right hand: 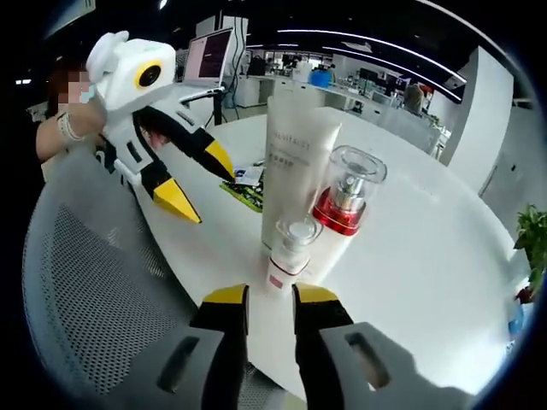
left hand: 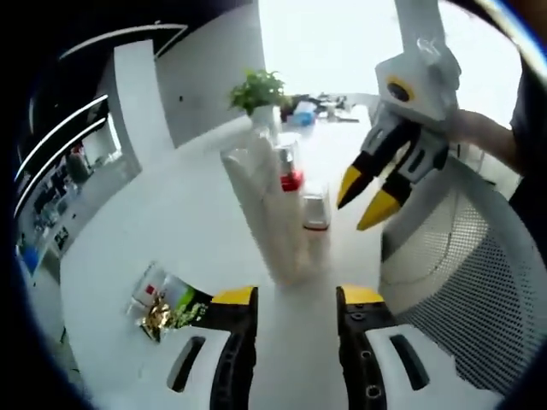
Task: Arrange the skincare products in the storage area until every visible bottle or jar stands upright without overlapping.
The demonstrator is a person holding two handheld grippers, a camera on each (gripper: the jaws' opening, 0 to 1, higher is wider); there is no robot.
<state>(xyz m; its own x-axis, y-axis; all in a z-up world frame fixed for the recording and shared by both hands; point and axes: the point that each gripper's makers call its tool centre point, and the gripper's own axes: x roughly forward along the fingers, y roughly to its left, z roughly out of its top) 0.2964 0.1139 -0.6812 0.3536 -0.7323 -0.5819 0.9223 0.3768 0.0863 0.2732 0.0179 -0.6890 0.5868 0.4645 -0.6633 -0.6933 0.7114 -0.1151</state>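
Left gripper view catches a plant [left hand: 257, 89] at 12 o'clock; right gripper view has a laptop [right hand: 208, 55] at 11. Tube [right hand: 295, 162], red-collared bottle [right hand: 345, 205] and small bottle [right hand: 289, 252] stand upright, touching, mid-table [right hand: 427, 256]. Left gripper [left hand: 295, 296] jaws apart, right gripper [right hand: 270, 295] slightly apart, both empty.

White gripper [right hand: 191, 187] bodies, black jaws, yellow tips

A round white glossy counter [right hand: 427, 256] stands in an open-plan office with a dark ceiling crossed by long white light strips [right hand: 367, 44]. A grey mesh office chair [right hand: 85, 290] sits just beside its edge. A bright window [left hand: 333, 43] glares behind a green potted plant [left hand: 256, 90]. An open laptop [right hand: 208, 55] stands beyond, near a broad white pillar [left hand: 141, 94].
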